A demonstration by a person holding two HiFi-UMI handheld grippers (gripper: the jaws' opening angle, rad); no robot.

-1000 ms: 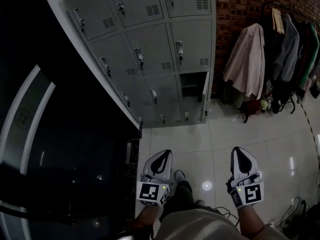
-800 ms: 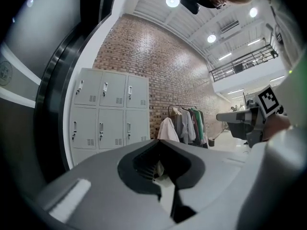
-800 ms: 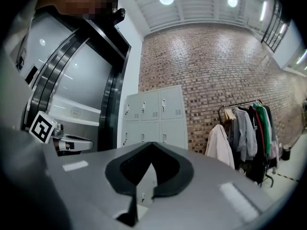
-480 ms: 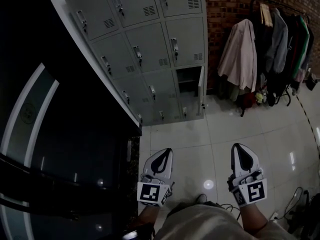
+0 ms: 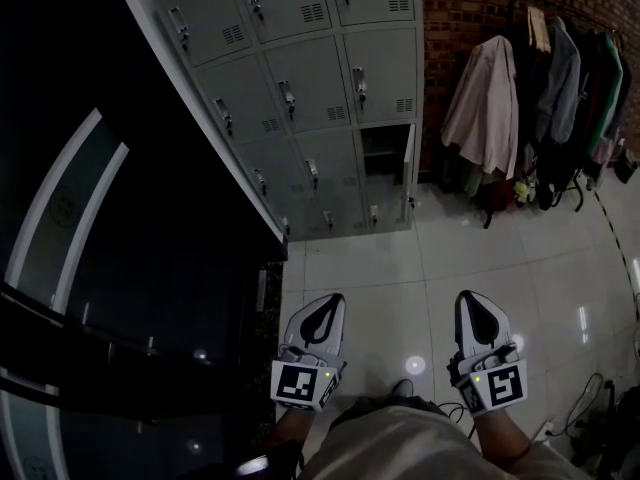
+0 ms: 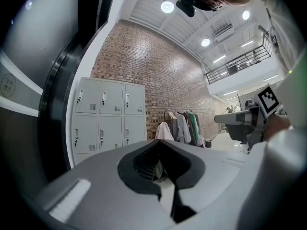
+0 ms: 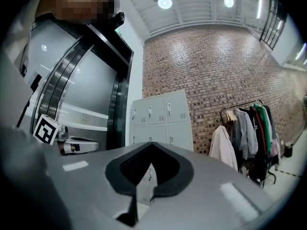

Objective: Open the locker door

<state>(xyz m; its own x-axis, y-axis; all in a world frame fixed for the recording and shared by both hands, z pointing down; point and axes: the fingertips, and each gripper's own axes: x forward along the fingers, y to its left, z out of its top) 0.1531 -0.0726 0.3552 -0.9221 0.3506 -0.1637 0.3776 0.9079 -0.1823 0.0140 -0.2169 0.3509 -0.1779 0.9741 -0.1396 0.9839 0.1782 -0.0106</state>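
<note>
Jaws on both grippers are closed tip to tip with nothing between them. The left gripper (image 5: 333, 300) and the right gripper (image 5: 467, 297) sit side by side at the bottom of the head view. Both point up the frame, over the pale tiled floor (image 5: 370, 273). In the left gripper view the left gripper's (image 6: 160, 141) tips meet in a point, with only a dark hollow behind them. The right gripper view shows the same for the right gripper (image 7: 152, 143).

The grey locker bank (image 5: 300, 88) fills the upper middle of the head view, well apart from both grippers, with open floor between. Its doors are shut except in the right-hand column. There, below two closed doors, one locker door (image 5: 410, 173) stands swung out on its right edge. It shows almost edge-on beside its dark open compartment (image 5: 382, 158).

A brick wall (image 5: 470, 8) runs to the right of the lockers. A clothes rack (image 5: 545, 88) hung with jackets stands before it at the upper right. A dark glossy wall (image 5: 120, 268) with a pale curved band takes the left side of the frame. The person's legs (image 5: 400, 448) show at the bottom edge, between the two marker cubes.
</note>
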